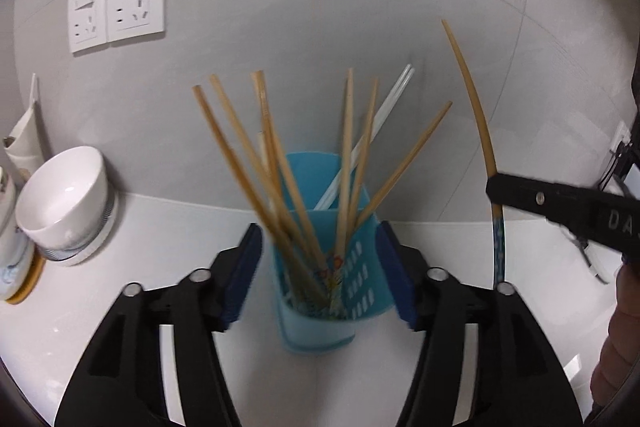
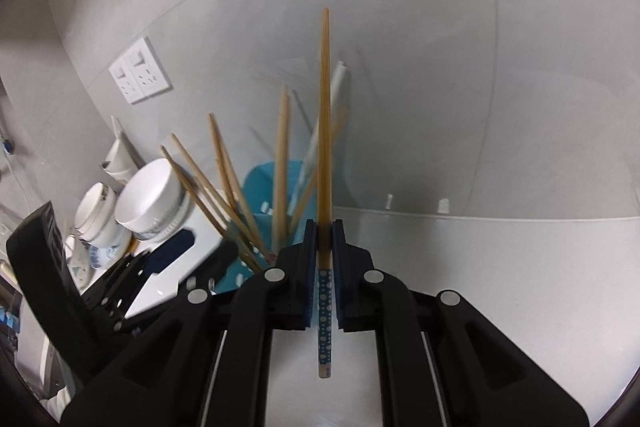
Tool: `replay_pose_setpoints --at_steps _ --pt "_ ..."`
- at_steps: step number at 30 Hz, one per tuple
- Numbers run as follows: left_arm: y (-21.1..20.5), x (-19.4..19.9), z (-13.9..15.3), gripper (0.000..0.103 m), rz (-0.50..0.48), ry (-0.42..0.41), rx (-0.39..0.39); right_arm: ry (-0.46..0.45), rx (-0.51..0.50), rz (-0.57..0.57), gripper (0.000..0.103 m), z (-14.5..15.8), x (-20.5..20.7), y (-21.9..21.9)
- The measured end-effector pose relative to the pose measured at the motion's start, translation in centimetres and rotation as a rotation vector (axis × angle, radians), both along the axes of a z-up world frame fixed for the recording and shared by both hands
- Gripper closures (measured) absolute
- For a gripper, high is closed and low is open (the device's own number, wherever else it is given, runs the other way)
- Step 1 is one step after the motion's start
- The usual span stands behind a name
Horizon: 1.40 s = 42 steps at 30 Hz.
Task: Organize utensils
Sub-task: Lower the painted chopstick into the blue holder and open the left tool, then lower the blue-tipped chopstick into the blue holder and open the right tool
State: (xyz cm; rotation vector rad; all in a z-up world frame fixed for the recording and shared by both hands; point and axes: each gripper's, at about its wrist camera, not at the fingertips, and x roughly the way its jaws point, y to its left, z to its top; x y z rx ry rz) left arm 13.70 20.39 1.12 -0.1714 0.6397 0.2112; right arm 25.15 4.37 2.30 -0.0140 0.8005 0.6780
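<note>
A blue plastic utensil holder [image 1: 320, 283] stands on the white counter and holds several wooden chopsticks [image 1: 256, 171] and a white one [image 1: 372, 135]. My left gripper [image 1: 320, 275] is open, its blue pads on either side of the holder, not touching. My right gripper [image 2: 323, 243] is shut on a wooden chopstick [image 2: 325, 115] with a blue dotted end, held upright to the right of the holder [image 2: 256, 187]. The same chopstick [image 1: 476, 107] and the right gripper [image 1: 496, 187] show in the left wrist view.
A white bowl [image 1: 64, 199] sits tilted on a plate at the left, next to a white patterned jar [image 1: 8, 227]. Two wall sockets [image 1: 118, 5] sit on the grey tiled wall behind. White counter [image 2: 500, 275] lies to the right.
</note>
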Motion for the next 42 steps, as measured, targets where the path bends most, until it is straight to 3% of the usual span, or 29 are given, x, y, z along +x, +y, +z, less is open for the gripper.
replay_pose_setpoints --at_steps 5,11,19,33,35,42 --pt "1.0 -1.9 0.6 0.017 0.03 0.059 -0.017 -0.026 0.075 0.036 0.096 0.3 0.1 1.0" --pt "2.1 -3.3 0.4 0.006 0.056 0.094 -0.014 -0.065 0.148 0.064 0.096 0.4 0.1 2.4" --pt "3.7 -3.6 -0.5 0.006 0.068 0.126 -0.016 -0.162 0.178 0.055 0.096 -0.7 -0.3 4.5" --pt "5.0 -3.5 -1.1 0.006 0.085 0.144 -0.037 -0.145 0.098 0.039 0.093 -4.6 -0.3 6.1" --pt "5.0 -3.4 -0.9 0.006 0.082 0.14 -0.035 -0.153 0.088 0.025 0.068 -4.1 -0.6 5.6" --pt "4.3 -3.8 1.1 0.006 0.085 0.136 -0.019 -0.144 0.062 0.013 0.028 -1.3 -1.4 2.9"
